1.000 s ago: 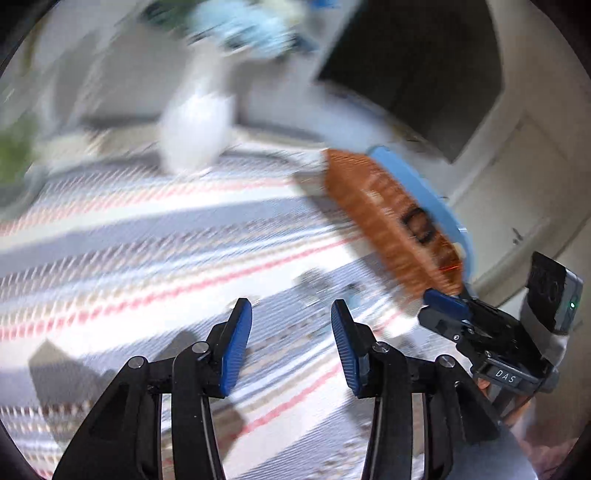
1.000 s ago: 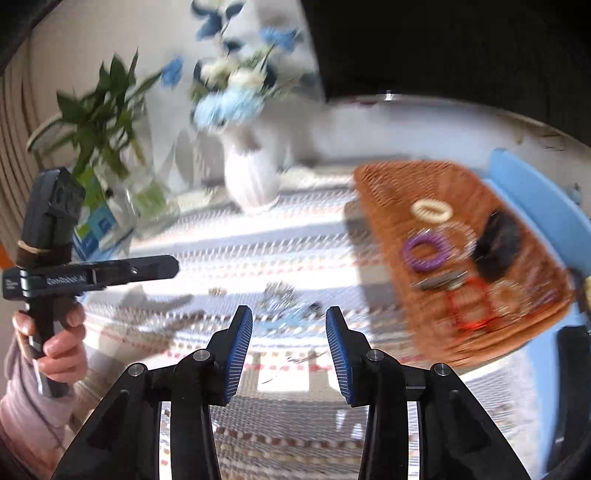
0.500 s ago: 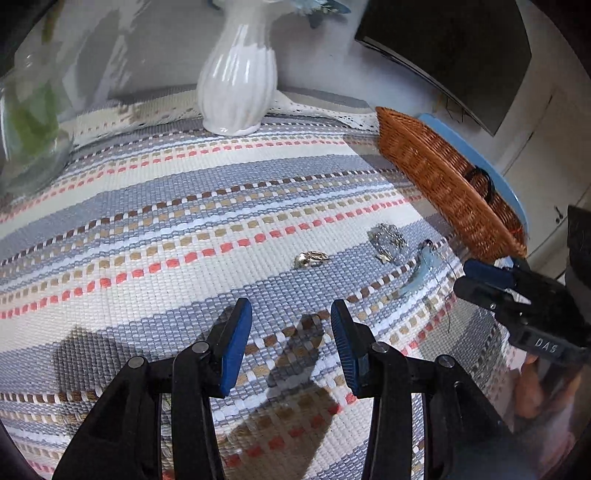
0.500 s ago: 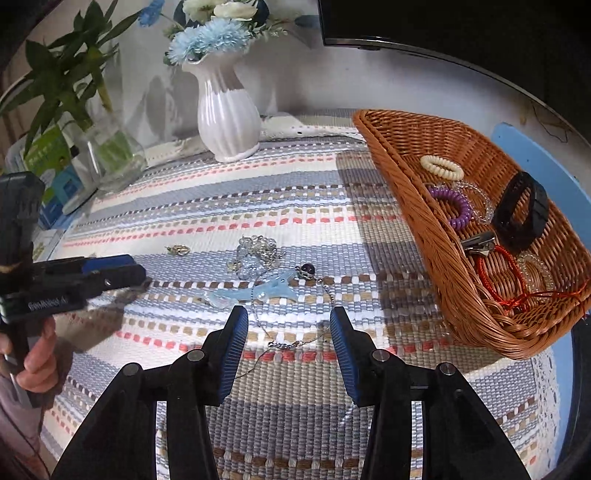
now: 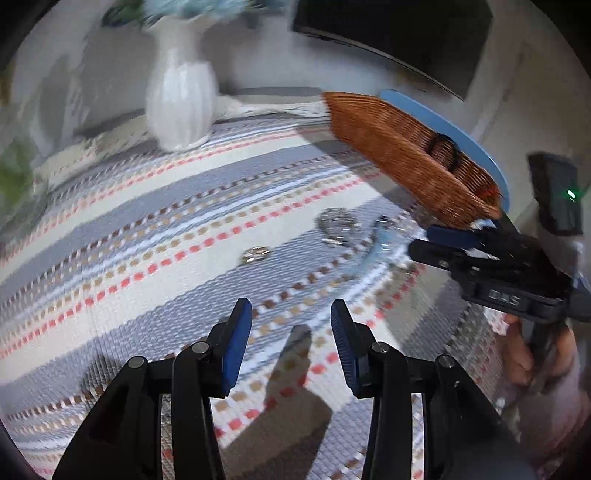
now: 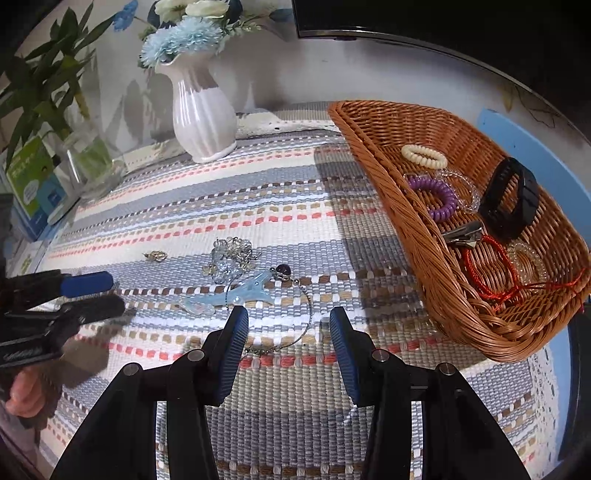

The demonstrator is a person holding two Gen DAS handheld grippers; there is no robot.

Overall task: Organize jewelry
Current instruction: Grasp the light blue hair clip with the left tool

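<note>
On the striped cloth lie a pale blue hair clip (image 6: 229,295), a thin wire bangle with a dark purple bead (image 6: 283,271), a heap of clear beads (image 6: 231,254) and a small gold piece (image 6: 157,255). My right gripper (image 6: 289,321) hovers open just in front of the hair clip, with part of the bangle's loop seen between its fingers, untouched. My left gripper (image 5: 291,314) is open and empty over bare cloth, short of the gold piece (image 5: 255,254). The wicker basket (image 6: 388,206) at the right holds hair ties, a black clip and a red cord.
A white vase (image 6: 203,110) with flowers stands at the back, with a glass jar of greenery (image 6: 88,162) and a green box (image 6: 33,181) at the far left. A dark screen (image 6: 443,22) rises behind the basket. In the left wrist view the right gripper (image 5: 443,243) reaches in from the right, with a hand below it.
The right gripper came down closer to the hair clip and bangle, then held still. The left gripper rolled and shifted across the cloth, and its view is blurred again.
</note>
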